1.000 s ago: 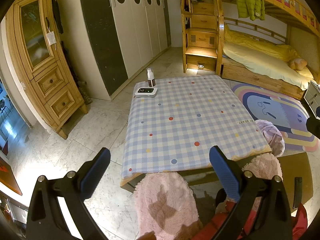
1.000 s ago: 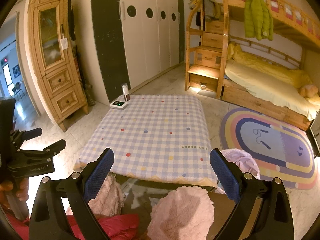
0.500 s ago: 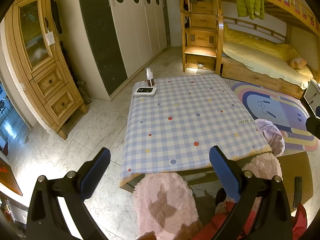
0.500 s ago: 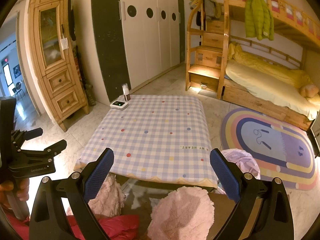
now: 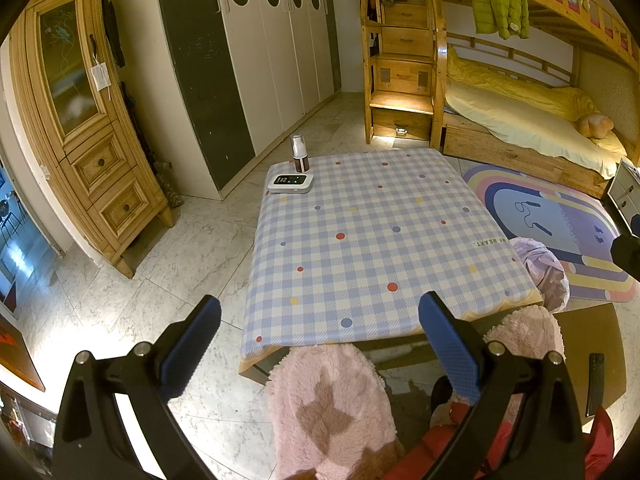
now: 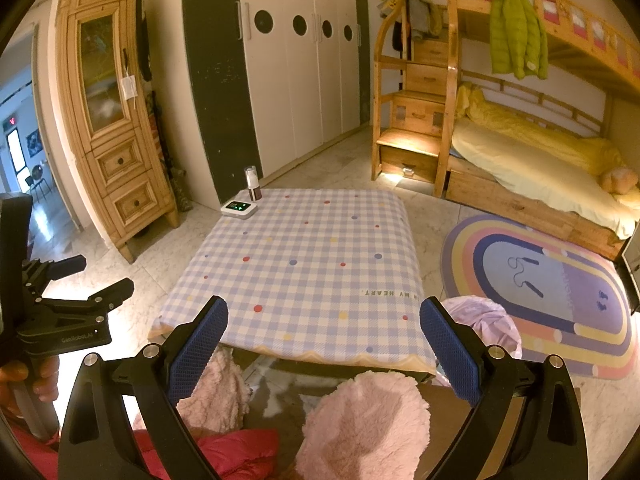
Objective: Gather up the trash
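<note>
A low table with a blue checked cloth (image 5: pixel 372 240) stands ahead; it also shows in the right wrist view (image 6: pixel 304 264). A pale purple plastic bag (image 5: pixel 540 268) sits on the floor at the table's right near corner, also seen in the right wrist view (image 6: pixel 484 320). My left gripper (image 5: pixel 320 344) is open and empty, held above the table's near edge. My right gripper (image 6: pixel 324 348) is open and empty, also short of the near edge. The left gripper's body (image 6: pixel 60 316) shows at the left of the right wrist view.
A small bottle (image 5: pixel 300 154) and a white device (image 5: pixel 290 183) stand at the table's far left corner. Pink slippers (image 5: pixel 332 404) are below me. A rainbow rug (image 5: pixel 552 220), bunk bed (image 5: pixel 520 120), wardrobe (image 5: pixel 256 52) and wooden cabinet (image 5: pixel 84 120) surround the table.
</note>
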The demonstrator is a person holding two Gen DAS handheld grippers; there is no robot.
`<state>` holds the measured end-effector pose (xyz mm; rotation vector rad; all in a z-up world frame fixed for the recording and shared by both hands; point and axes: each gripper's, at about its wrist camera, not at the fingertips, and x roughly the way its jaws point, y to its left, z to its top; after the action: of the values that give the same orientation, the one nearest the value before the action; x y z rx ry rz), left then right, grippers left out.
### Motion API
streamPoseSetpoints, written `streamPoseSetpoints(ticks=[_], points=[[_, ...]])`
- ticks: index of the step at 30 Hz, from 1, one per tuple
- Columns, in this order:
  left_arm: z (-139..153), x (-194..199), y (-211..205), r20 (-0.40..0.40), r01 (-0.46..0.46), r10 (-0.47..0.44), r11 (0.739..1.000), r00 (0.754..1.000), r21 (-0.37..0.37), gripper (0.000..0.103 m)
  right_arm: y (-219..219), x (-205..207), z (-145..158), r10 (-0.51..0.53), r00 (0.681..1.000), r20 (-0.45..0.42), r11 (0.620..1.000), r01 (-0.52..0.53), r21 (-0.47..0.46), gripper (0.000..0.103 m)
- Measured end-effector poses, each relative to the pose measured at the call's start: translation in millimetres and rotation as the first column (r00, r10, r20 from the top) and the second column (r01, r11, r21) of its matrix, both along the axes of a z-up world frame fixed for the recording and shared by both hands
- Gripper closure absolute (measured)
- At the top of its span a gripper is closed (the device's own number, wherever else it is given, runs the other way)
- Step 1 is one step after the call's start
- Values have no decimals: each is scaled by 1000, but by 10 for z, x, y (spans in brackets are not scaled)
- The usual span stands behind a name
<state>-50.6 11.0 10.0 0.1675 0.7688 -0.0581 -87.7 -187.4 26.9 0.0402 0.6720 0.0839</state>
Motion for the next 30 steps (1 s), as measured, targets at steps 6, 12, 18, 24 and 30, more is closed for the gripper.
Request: streamPoseSetpoints(ticks=[6, 12, 18, 24, 30], points=[[5, 3, 4, -1, -1, 1, 1000, 1000, 1, 7, -1, 0, -1, -1, 1000, -1, 1000, 1, -1, 8], [5, 2, 0, 0, -1, 1, 1000, 1000, 2, 7, 4, -3, -4, -2, 1000, -2, 1000, 2, 1, 8], [-3, 5, -9, -3, -2, 2, 1000, 1000, 5, 7, 13, -11, -28, -3, 1000, -4, 1000, 3, 6, 8], [-42, -18, -38, 10, 12, -12, 1000, 1000, 3, 7, -26, -19, -71, -11, 1000, -9, 1000, 11, 20, 8], [-106, 87, -64, 16, 63, -62, 998, 998, -29, 7, -159, -14, -113, -29, 1000, -1, 998, 29, 47, 8]])
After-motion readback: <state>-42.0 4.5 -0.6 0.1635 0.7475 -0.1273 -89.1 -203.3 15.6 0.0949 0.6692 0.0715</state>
